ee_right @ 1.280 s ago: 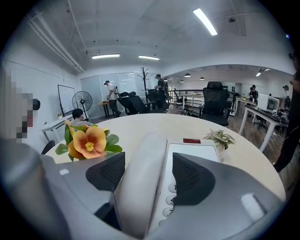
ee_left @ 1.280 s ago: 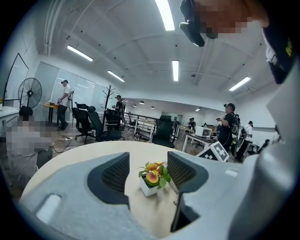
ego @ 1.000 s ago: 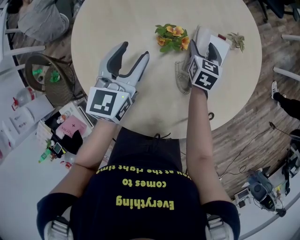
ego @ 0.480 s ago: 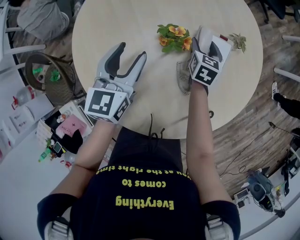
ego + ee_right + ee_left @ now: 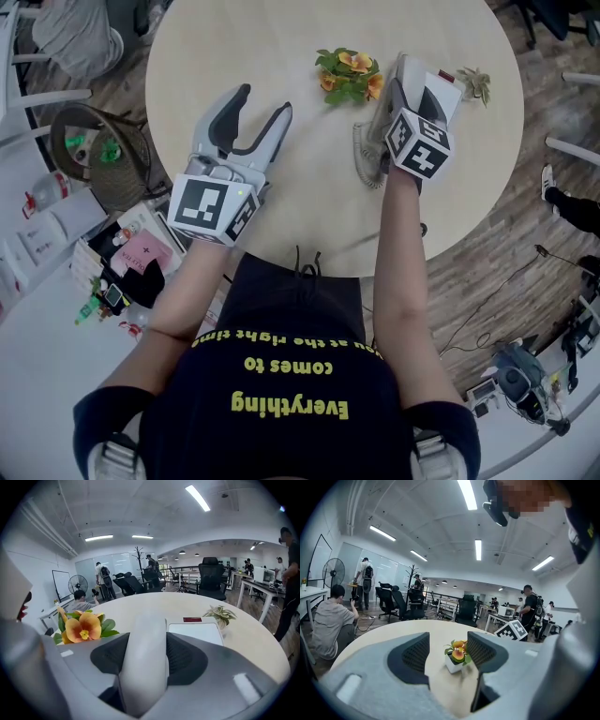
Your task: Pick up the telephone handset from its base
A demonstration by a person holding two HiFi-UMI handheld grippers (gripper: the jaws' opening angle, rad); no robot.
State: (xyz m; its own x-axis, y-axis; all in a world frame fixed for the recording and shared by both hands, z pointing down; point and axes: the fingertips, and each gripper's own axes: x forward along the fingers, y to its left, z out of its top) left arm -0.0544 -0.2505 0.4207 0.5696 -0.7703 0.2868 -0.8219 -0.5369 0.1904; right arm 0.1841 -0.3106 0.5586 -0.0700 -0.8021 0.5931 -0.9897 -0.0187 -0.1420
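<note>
The white telephone handset (image 5: 143,663) lies on its white base (image 5: 194,631) at the right of the round table. In the head view the handset's ribbed end (image 5: 364,155) sticks out toward me beside the base (image 5: 442,89). My right gripper (image 5: 405,98) straddles the handset lengthwise; its jaws are closing and both dark pads (image 5: 187,660) touch the handset's sides. My left gripper (image 5: 264,105) hovers open over bare tabletop to the left, with nothing between its fingers. The left gripper (image 5: 447,649) points at the flower pot.
A small white pot of orange flowers (image 5: 349,75) stands just left of the phone. A little green plant (image 5: 473,82) sits behind the base. The round table's (image 5: 281,37) near edge is by my body. Chairs, a basket and clutter ring the table; people are farther off.
My right gripper has rolled slightly and its marker cube has shifted a little right and down. The left gripper has stayed put.
</note>
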